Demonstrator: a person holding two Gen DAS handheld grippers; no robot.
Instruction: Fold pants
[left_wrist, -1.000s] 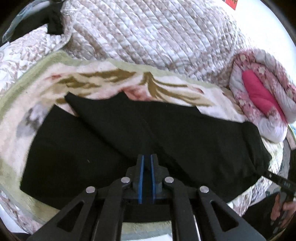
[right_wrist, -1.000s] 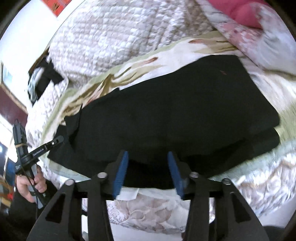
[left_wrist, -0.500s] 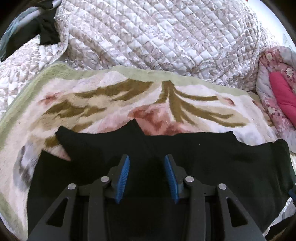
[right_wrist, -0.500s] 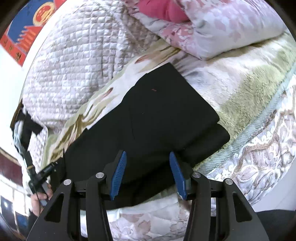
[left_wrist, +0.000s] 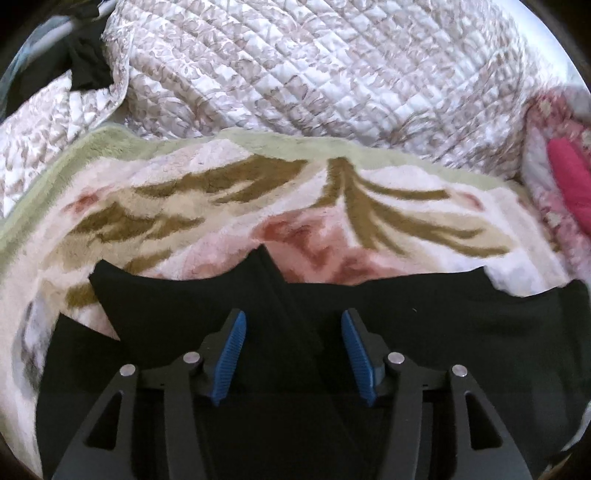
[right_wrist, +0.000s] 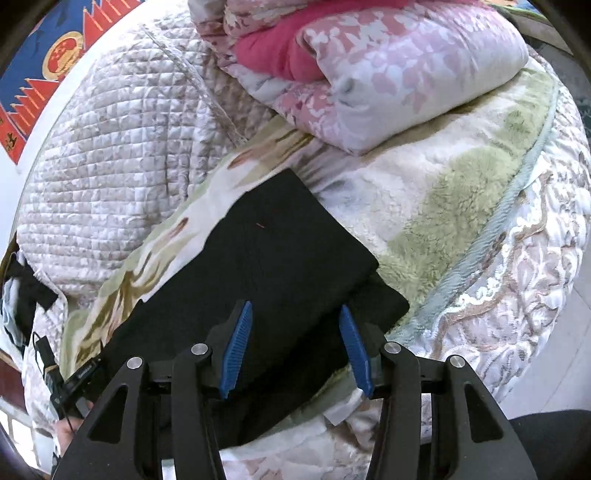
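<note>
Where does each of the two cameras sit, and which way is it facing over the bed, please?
Left wrist: sits on the left gripper, facing across the black fabric pants and plush floral blanket toward the quilted white bedspread; own open blue-padded fingers show.
Right wrist: sits on the right gripper, facing the pants' folded end and the pink floral folded quilt; own open fingers show, the other handle at lower left.
Shared: pants, blanket, bedspread, pink quilt.

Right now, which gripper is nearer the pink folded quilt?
Right. The right gripper hangs over the pants' end below the pink folded quilt; the left gripper sits farther along.
</note>
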